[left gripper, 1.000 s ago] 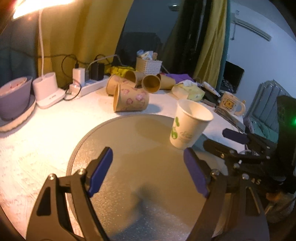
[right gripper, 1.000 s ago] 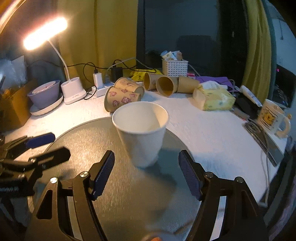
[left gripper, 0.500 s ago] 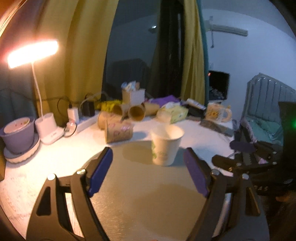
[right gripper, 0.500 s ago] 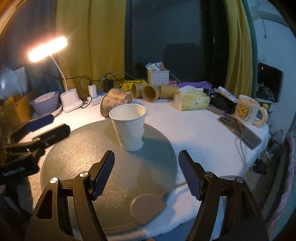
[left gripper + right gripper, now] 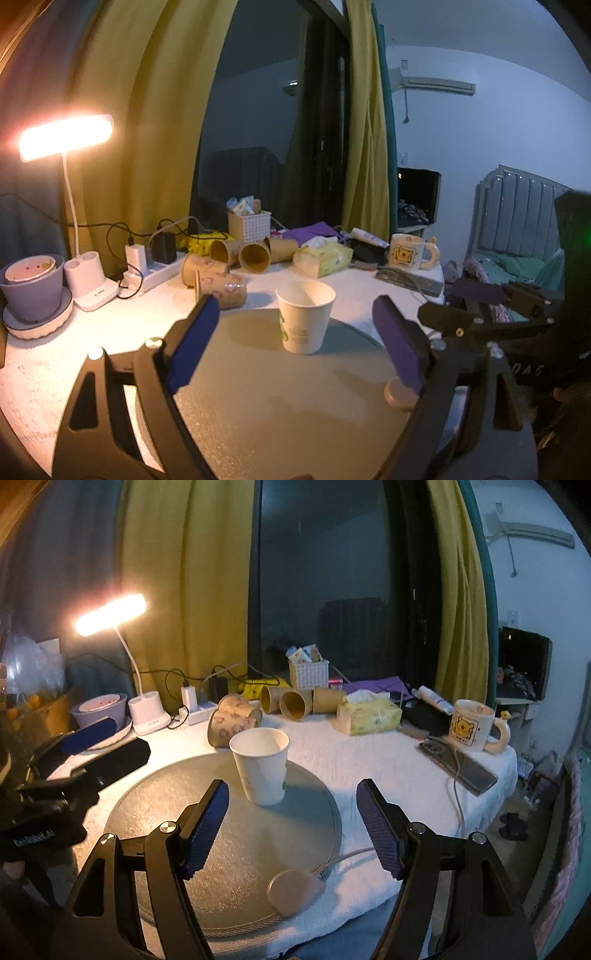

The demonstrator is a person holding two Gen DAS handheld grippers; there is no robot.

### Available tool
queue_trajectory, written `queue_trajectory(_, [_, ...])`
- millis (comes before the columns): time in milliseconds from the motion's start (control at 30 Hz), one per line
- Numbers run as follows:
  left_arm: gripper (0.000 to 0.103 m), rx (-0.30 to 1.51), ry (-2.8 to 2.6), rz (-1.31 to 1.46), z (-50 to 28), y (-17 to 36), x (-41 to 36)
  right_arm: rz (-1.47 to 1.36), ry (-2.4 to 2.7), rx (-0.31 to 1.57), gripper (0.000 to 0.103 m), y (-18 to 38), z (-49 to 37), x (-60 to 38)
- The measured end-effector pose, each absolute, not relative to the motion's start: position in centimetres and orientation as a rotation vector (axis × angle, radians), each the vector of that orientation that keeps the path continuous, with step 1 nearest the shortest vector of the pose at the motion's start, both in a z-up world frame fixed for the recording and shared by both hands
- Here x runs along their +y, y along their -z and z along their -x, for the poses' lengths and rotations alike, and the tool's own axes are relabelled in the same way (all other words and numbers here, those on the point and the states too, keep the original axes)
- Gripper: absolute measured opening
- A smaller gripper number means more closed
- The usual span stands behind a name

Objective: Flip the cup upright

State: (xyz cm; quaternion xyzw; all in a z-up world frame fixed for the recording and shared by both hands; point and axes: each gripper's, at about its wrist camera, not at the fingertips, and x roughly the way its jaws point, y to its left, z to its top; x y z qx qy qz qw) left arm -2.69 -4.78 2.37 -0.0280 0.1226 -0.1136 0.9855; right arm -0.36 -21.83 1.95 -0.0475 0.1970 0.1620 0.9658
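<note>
A white paper cup [image 5: 304, 319] with green print stands upright, mouth up, on the far part of a round grey mat [image 5: 288, 406]. It also shows in the right wrist view [image 5: 261, 764], on the mat [image 5: 229, 849]. My left gripper [image 5: 295, 343] is open and empty, held back from the cup. My right gripper [image 5: 291, 823] is open and empty, also short of the cup. The left gripper shows at the left of the right wrist view [image 5: 96, 744], and the right one at the right of the left wrist view [image 5: 476, 310].
Patterned brown cups [image 5: 231, 722] and plain brown cups [image 5: 295, 701] lie on their sides behind the mat. A lit desk lamp [image 5: 146, 710], power strip [image 5: 151, 273], purple bowl [image 5: 33, 288], tissue pack [image 5: 369, 712], bear mug [image 5: 472, 725], phone [image 5: 458, 764] and a tan disc [image 5: 293, 888] surround it.
Both grippers have pulled back and up from the cup, so it looks smaller and farther. The cup stays upright on the mat.
</note>
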Motion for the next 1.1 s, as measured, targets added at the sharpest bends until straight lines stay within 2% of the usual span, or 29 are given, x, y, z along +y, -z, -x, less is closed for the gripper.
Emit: queue_trajectory(1100, [0.087,0.206,0.138,0.032,3.3,-2.31,-4.52,0.095,-0.266,0.353,0.075,-2.05,0.52,-22.27])
